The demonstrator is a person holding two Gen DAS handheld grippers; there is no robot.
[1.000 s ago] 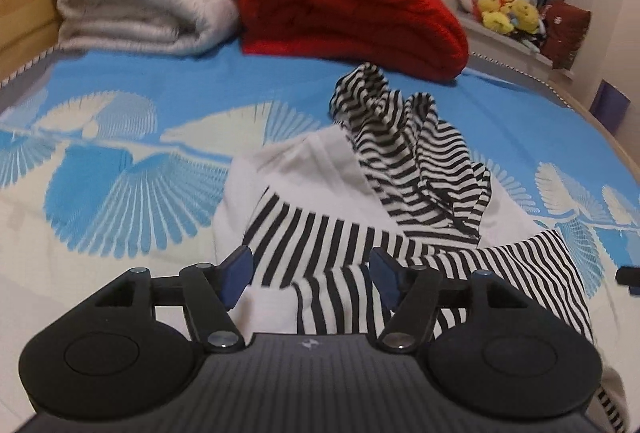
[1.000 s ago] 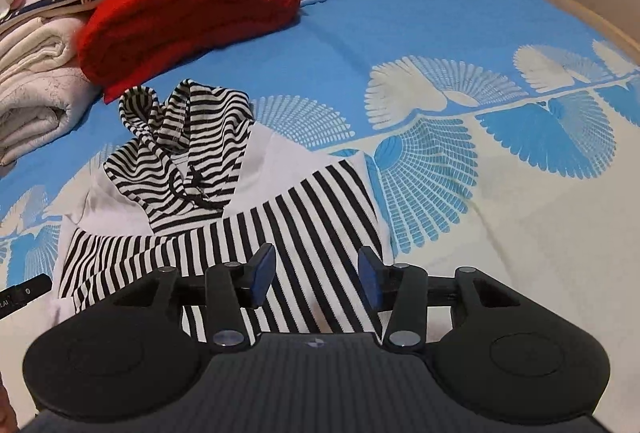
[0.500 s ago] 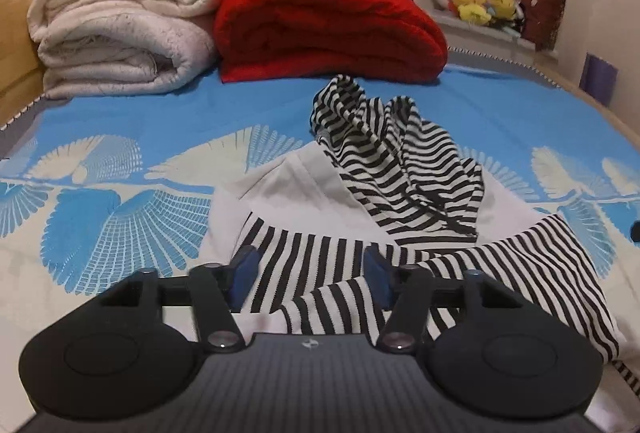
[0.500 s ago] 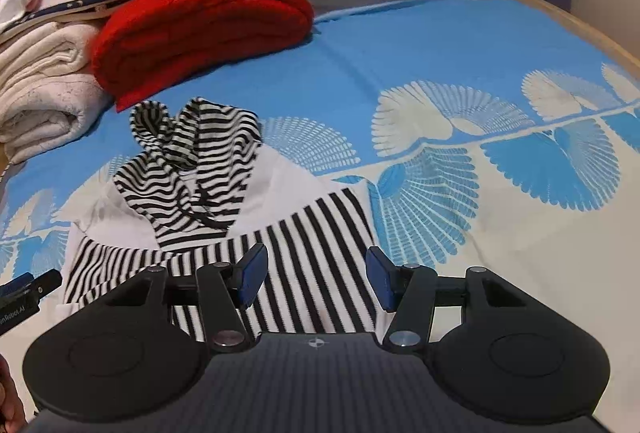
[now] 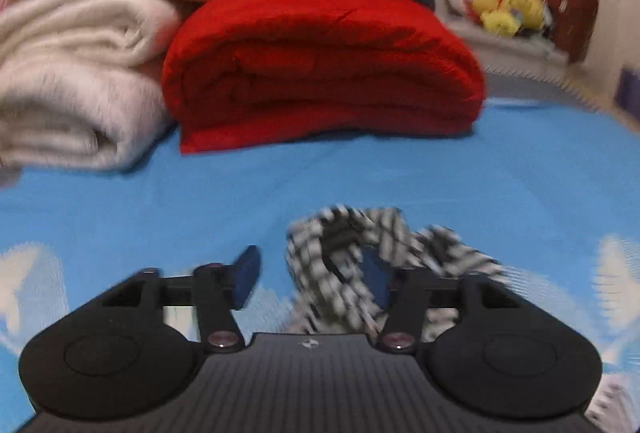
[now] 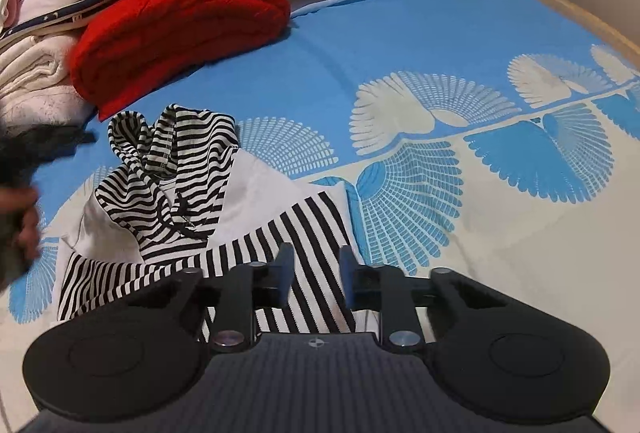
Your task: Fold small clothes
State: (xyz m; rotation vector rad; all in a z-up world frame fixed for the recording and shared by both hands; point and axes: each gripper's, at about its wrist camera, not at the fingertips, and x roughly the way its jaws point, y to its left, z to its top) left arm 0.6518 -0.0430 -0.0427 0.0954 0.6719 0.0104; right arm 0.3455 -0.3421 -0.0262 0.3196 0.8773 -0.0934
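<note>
A black-and-white striped hooded top with a white body lies crumpled on the blue bedsheet. Blurred with motion, my left gripper is at the top's far end. Its jaws are opening, and the striped hood lies between them, close against the right fingertip. My right gripper hovers over the near striped hem. Its jaws are closing to a narrow gap with striped cloth showing between the pads, which are not seen pressing on it. A blurred hand shows at the left edge.
A folded red blanket and cream blankets are stacked just beyond the hood. Yellow plush toys sit on a ledge behind. The bed's wooden edge runs along the right. Fan-patterned sheet lies bare to the right of the top.
My left gripper has swept forward from the near hem to the hood, so the blankets look much closer. The right gripper's jaws have narrowed over the striped hem.
</note>
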